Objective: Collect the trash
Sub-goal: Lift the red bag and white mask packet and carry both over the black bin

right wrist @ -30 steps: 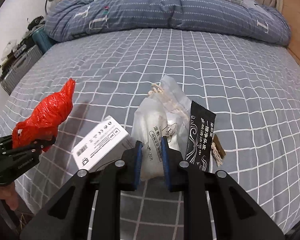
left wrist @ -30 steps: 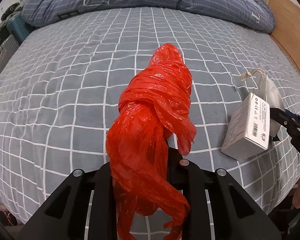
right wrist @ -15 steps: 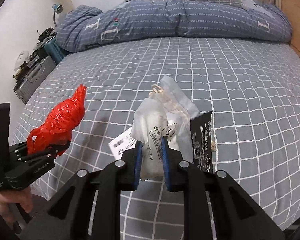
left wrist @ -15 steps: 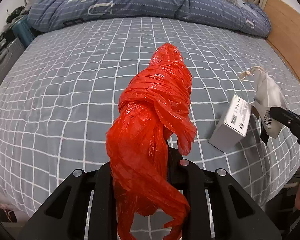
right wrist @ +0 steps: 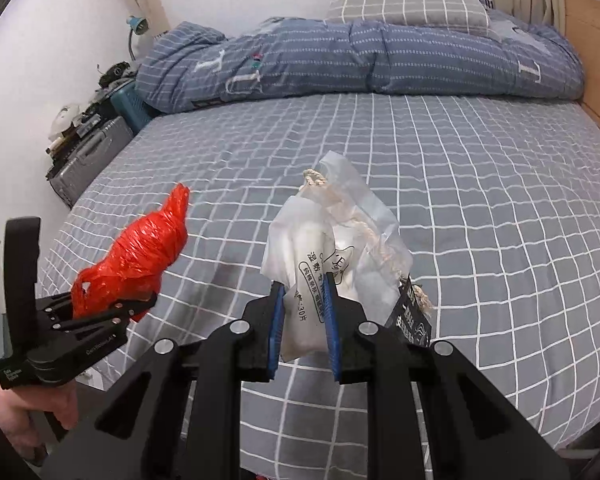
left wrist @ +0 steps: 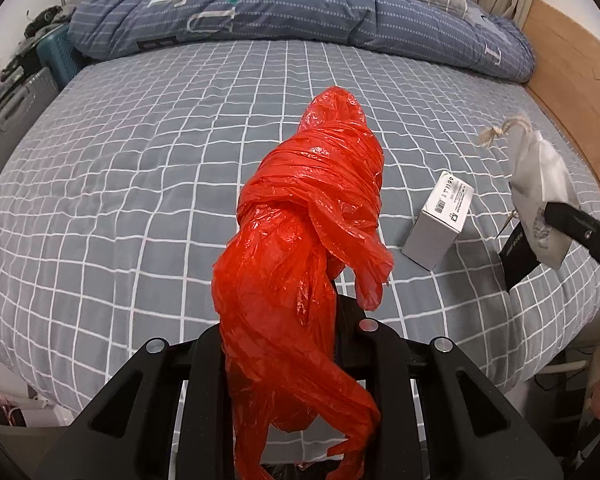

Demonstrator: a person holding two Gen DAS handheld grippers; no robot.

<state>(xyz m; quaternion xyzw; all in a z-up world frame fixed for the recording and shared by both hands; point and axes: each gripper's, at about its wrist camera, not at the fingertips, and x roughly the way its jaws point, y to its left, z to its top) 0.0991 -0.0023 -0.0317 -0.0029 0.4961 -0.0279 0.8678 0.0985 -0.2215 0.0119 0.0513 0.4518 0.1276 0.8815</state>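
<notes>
- grey checked bed (left wrist: 140,184) below, white box (left wrist: 438,222) lying on it.
- my left claw (left wrist: 280,344) grips a red plastic bag (left wrist: 308,216).
- my right claw (right wrist: 302,320) clamps a white pouch (right wrist: 316,248).

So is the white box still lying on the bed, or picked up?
On the bed. The white box rests alone on the sheet; the right gripper holds only the white bag.
</notes>
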